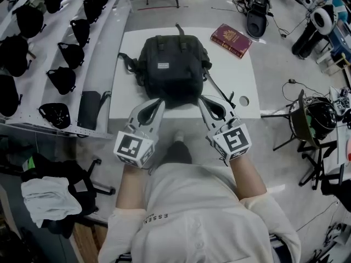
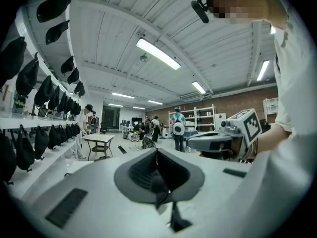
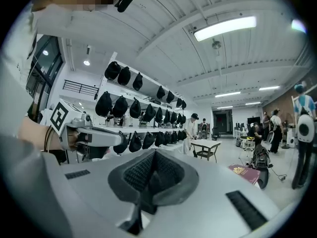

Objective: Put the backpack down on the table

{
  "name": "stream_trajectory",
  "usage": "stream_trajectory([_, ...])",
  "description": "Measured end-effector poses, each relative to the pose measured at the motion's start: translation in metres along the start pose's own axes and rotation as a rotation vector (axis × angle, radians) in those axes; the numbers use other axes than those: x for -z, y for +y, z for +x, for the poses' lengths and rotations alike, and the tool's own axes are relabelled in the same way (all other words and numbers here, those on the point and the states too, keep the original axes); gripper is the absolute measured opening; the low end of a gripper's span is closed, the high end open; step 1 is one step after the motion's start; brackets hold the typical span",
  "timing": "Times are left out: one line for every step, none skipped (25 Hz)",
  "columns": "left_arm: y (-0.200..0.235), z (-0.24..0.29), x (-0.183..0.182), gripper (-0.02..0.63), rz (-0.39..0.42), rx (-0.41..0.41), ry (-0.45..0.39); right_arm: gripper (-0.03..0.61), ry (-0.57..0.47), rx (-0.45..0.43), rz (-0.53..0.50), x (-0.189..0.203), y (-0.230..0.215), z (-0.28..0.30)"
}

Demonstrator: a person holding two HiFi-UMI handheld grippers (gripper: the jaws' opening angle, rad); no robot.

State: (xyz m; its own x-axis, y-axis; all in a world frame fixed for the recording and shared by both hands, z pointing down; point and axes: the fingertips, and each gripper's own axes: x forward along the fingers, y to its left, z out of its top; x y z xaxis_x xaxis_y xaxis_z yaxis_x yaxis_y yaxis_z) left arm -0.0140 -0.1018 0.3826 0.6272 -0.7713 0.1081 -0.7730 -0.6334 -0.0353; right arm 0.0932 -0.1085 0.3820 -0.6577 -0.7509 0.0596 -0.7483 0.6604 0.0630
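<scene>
Jaws pressed together on both grippers, at the near edge of a black backpack [image 1: 173, 67] that lies on the white table [image 1: 241, 75].

Side by side, the left gripper [image 1: 159, 103] and the right gripper [image 1: 202, 100] each have their pads closed tight, with nothing I can make out between them. From above, their tips overlap the backpack's near edge; whether they touch it I cannot tell. The backpack lies flat mid-table, its straps [image 1: 219, 95] trailing right. A maroon booklet [image 1: 231, 40] sits apart at the far right corner. Shelving [image 1: 33, 48] with black bags [image 1: 60, 78] runs along the left.

Side by side, left tongs [image 1: 158, 102] and right tongs [image 1: 201, 99] point level, jaws together.
</scene>
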Motion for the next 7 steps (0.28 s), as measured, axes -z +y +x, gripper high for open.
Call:
stream_trajectory([-0.0004,-0.0011,0.0,0.003,-0.002,0.002,-0.001,0.014,0.0,0.0,-0.002,0.0002,0.0013,0.0001])
stream_trajectory([-0.0009,-0.0023,0.0006,0.003,-0.001,0.002,0.0,0.014,0.001,-0.001,-0.004,0.0006,0.0027,0.0002])
stream_trajectory([-0.0012,-0.0034,0.0015,0.003,0.001,0.001,0.003,0.014,0.001,-0.003,-0.005,0.0012,0.0042,0.0004])
stream_trajectory([-0.0014,-0.0042,0.0026,0.003,0.005,-0.002,0.007,0.014,0.002,-0.005,-0.005,0.0018,0.0055,0.0005])
stream_trajectory([-0.0014,-0.0048,0.0036,0.003,0.008,-0.005,0.012,0.014,0.003,-0.008,-0.005,0.0025,0.0065,0.0007])
stream_trajectory([-0.0014,-0.0052,0.0045,0.003,0.011,-0.009,0.016,0.014,0.003,-0.01,-0.005,0.0031,0.0072,0.0008])
stream_trajectory([-0.0014,-0.0055,0.0054,0.003,0.014,-0.012,0.019,0.014,0.004,-0.011,-0.005,0.0036,0.0077,0.0009])
